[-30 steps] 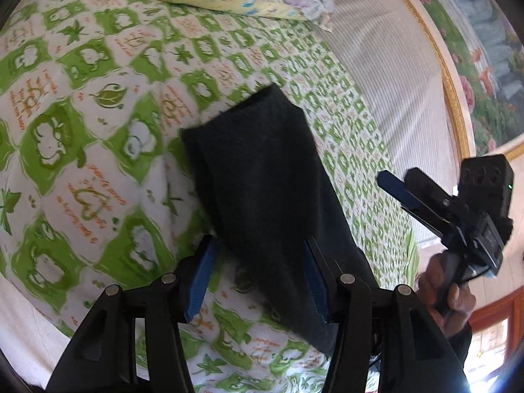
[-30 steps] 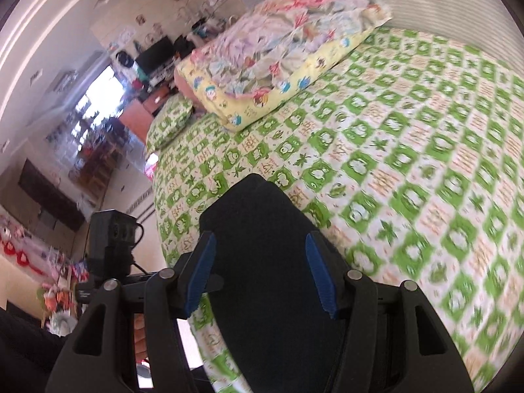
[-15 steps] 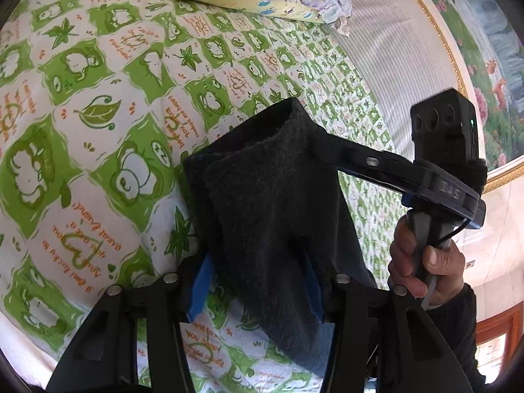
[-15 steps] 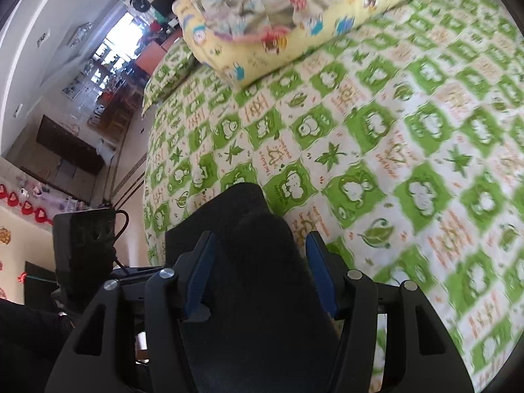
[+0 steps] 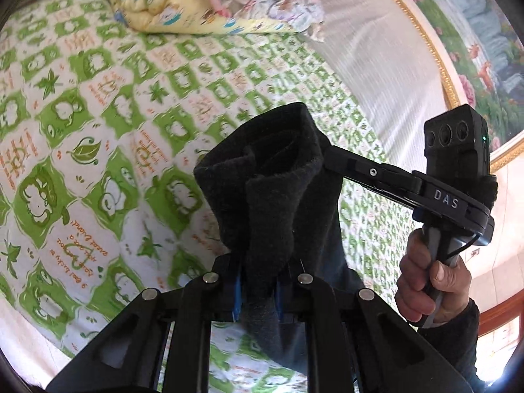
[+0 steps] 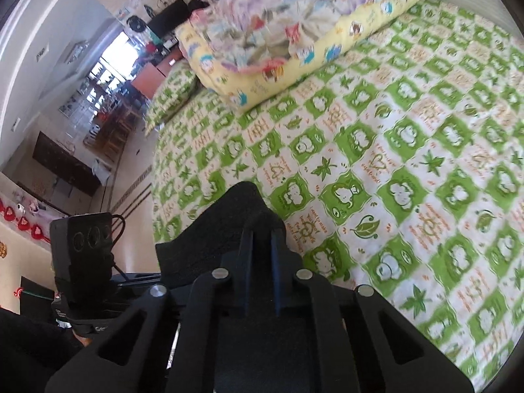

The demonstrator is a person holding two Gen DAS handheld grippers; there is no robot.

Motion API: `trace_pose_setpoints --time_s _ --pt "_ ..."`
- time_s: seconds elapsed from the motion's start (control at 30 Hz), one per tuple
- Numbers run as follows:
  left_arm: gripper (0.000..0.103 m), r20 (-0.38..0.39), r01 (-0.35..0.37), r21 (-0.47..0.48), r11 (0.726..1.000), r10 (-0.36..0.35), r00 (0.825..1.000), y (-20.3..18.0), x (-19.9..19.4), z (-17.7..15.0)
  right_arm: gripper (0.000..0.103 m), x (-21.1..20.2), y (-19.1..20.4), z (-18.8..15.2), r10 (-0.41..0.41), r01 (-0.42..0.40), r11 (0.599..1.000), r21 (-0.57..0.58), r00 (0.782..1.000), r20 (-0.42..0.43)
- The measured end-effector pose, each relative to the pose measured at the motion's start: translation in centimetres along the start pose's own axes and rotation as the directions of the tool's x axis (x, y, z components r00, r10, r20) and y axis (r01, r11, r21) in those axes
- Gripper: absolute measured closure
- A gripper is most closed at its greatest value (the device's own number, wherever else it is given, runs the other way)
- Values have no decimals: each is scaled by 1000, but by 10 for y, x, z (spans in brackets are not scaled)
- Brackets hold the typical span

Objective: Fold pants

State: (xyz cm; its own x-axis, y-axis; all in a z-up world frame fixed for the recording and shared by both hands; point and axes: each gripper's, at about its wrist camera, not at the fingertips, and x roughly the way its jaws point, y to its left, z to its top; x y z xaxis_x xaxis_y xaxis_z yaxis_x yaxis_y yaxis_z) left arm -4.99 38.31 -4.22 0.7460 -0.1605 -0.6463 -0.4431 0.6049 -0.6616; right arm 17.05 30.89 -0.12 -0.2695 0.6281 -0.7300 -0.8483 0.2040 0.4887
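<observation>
Both hand-held grippers had just closed on the dark pants (image 5: 278, 203): the left hand-held gripper (image 5: 257, 290) and right hand-held gripper (image 6: 262, 262) each pinched cloth above the bed (image 5: 98, 150).

Dark charcoal pants (image 5: 275, 203); green-white checked bedspread (image 5: 98, 137), orange script; yellow cartoon-print pillow (image 6: 281, 62); black gripper (image 5: 257, 291), blue pads.

Left gripper (image 5: 257, 290), jaws just closing, pinching dark pants (image 5: 278, 196) w/ right gripper (image 5: 322, 154) over green bedspread (image 5: 98, 131).
</observation>
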Motion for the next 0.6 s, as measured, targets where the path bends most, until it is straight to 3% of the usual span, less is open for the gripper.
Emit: trace_pose_setpoints --time_s 0.33,0.6 --pt "90 20 32 52 998 -33 999 -32 -18 -7 95 -43 18 -18 -4 4 1000 3 995 96" --pt "90 18 74 138 988 -77 997 -74 -25 -18 96 -90 23 -48 -6 -1 999 38 980 200"
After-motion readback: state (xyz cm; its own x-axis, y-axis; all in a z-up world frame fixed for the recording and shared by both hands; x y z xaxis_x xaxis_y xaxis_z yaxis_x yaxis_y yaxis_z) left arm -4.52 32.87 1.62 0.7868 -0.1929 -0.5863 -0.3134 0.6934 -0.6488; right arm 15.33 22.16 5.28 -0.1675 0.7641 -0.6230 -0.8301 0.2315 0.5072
